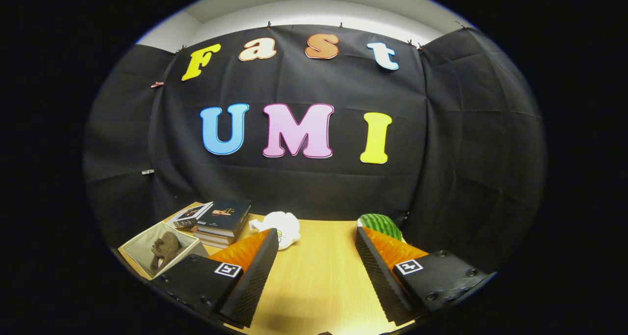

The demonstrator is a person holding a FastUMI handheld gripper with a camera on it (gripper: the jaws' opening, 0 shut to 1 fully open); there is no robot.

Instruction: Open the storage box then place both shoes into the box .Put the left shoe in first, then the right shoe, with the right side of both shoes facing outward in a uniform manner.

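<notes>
Storage box (pixel 162 249) at ten o'clock from hand-held gripper (pixel 314 261), on table (pixel 319 276) near its left edge; open on top, dark shoe (pixel 164 250) lying inside. Stack of books (pixel 221 222) just beyond box, at eleven o'clock. White soft toy (pixel 282 227) beyond left finger, near twelve o'clock. Green striped melon-like thing (pixel 380 225) behind right finger, at one o'clock. Hand-held gripper spread wide, holding nothing, bare table between fingers.
</notes>
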